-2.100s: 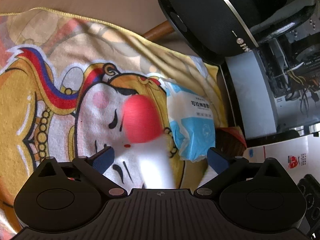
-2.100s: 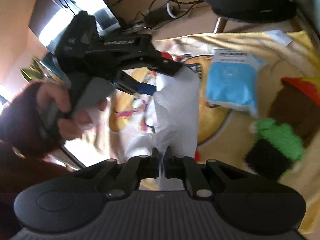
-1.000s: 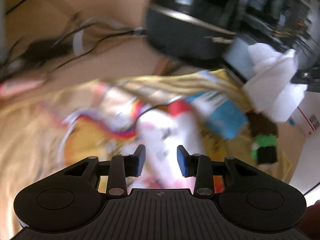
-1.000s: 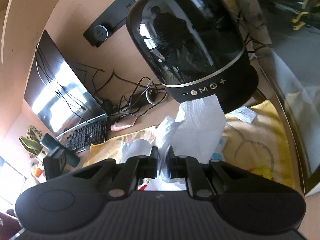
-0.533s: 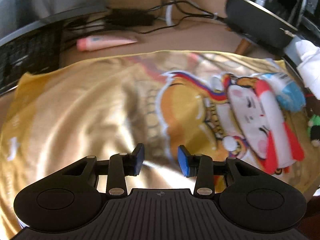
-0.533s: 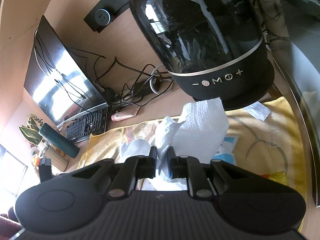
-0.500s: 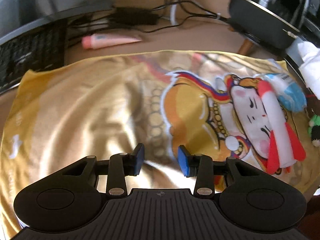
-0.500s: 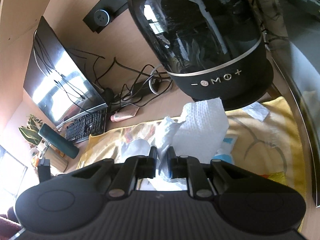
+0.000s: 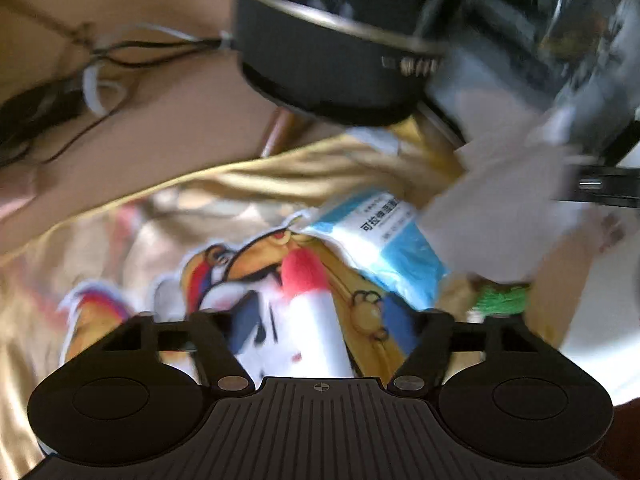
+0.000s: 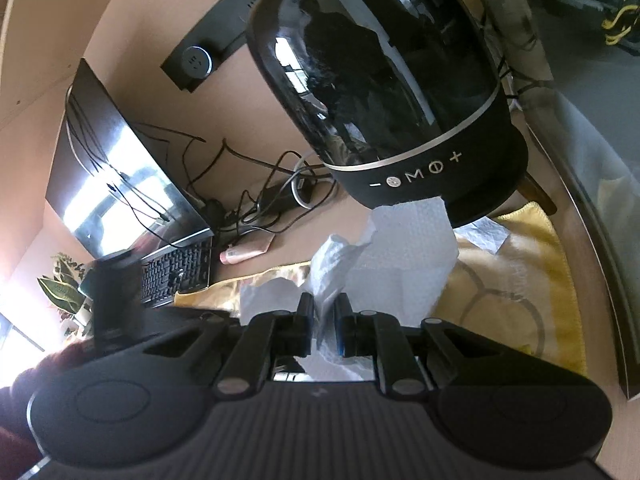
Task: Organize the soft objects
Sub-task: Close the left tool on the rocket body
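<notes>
My left gripper is open wide, low over the yellow cartoon towel. A white sock with a red toe lies between its fingers, not gripped. Just beyond lie a blue tissue pack and a green-and-black sock. My right gripper is shut on a crumpled white paper towel, held up above the yellow towel. The left wrist view shows that paper towel hanging at the right. This view is blurred.
A big black speaker on wooden legs stands at the towel's far edge. Behind are cables, a pink tube, a keyboard and a monitor. A glass-sided case runs along the right.
My left gripper has swung from the towel's bare left part to the red-toed sock, and its jaws have spread wider. The right gripper still holds the paper towel, barely moved.
</notes>
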`<action>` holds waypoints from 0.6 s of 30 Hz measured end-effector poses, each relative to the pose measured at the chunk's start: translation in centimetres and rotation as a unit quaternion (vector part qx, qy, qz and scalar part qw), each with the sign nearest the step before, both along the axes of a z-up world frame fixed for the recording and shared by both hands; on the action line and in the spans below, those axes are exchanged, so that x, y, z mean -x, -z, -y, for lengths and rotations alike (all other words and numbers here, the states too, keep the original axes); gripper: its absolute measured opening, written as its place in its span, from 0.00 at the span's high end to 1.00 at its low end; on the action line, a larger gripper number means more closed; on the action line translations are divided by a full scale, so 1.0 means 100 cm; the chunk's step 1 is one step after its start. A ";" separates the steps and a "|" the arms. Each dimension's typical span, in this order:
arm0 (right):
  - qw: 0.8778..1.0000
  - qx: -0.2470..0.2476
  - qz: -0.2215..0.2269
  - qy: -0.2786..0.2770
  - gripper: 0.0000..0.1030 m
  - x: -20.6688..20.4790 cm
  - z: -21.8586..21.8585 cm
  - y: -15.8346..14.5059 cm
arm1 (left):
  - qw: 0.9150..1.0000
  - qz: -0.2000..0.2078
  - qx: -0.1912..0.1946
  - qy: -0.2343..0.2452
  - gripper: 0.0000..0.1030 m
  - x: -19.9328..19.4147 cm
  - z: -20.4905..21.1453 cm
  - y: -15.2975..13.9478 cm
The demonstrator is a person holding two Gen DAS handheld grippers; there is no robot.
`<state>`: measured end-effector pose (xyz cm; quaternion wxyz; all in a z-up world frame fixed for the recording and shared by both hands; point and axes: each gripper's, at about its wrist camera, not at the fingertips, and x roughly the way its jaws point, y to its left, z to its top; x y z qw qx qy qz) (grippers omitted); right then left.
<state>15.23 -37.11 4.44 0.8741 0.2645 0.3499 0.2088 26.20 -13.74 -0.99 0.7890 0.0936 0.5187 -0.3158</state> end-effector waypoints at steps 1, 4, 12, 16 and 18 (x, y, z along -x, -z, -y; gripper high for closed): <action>1.000 -0.003 0.002 0.004 0.86 0.003 0.001 0.000 | 1.000 -0.008 -0.011 0.000 0.42 -0.004 0.004 0.006; 1.000 -0.007 0.002 0.018 0.86 0.011 0.004 0.002 | 0.999 -0.029 -0.023 -0.003 0.52 -0.010 0.005 0.019; 0.999 0.008 -0.016 0.029 0.86 0.010 0.010 0.002 | 0.997 0.064 0.034 -0.011 0.64 0.023 -0.018 -0.009; 1.000 -0.011 -0.002 -0.007 0.86 -0.004 -0.006 -0.014 | 0.986 0.160 0.042 -0.001 0.64 0.067 -0.026 -0.034; 0.999 -0.035 0.011 -0.032 0.87 -0.014 -0.017 -0.025 | 0.979 0.202 0.035 0.015 0.64 0.090 -0.026 -0.044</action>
